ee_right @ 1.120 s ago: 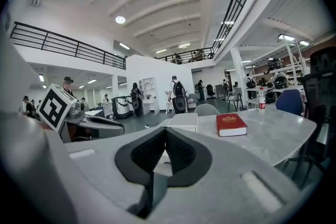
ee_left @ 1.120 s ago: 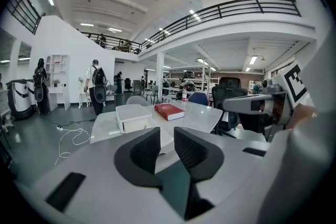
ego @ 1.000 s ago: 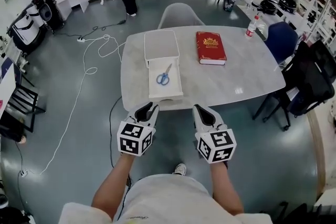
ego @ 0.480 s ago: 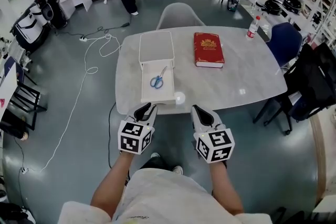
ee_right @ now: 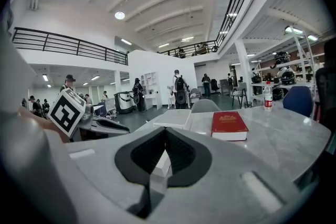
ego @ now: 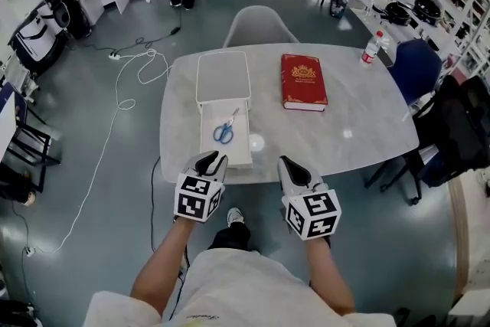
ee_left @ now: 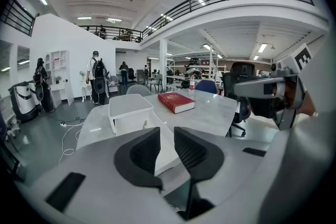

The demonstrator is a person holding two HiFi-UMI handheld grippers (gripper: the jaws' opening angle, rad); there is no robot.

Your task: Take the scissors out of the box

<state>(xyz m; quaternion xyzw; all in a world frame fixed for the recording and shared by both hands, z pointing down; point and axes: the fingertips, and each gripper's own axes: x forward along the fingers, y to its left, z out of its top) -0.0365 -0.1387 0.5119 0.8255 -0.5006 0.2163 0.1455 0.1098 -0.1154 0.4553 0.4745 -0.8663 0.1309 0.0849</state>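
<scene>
Blue-handled scissors (ego: 223,133) lie in the pulled-out drawer (ego: 226,153) of a white box (ego: 223,76) on the grey table (ego: 344,134). My left gripper (ego: 211,162) hovers off the table's near edge, just short of the drawer, its fingers a narrow gap apart and empty. My right gripper (ego: 292,167) hangs beside it, shut on nothing. In the left gripper view the box (ee_left: 129,107) shows beyond the left gripper (ee_left: 167,136); the scissors are hidden there. In the right gripper view the box (ee_right: 174,118) shows past the right gripper (ee_right: 166,132).
A red book (ego: 304,82) lies right of the box, and a water bottle (ego: 371,47) stands at the far right corner. A grey chair (ego: 260,25) faces the far side and dark chairs (ego: 452,126) stand at the right. A white cable (ego: 115,119) runs over the floor at the left.
In the head view the table, box and scissors have drifted left and slightly nearer as the person steps. Both grippers keep the same pose in front of the body.
</scene>
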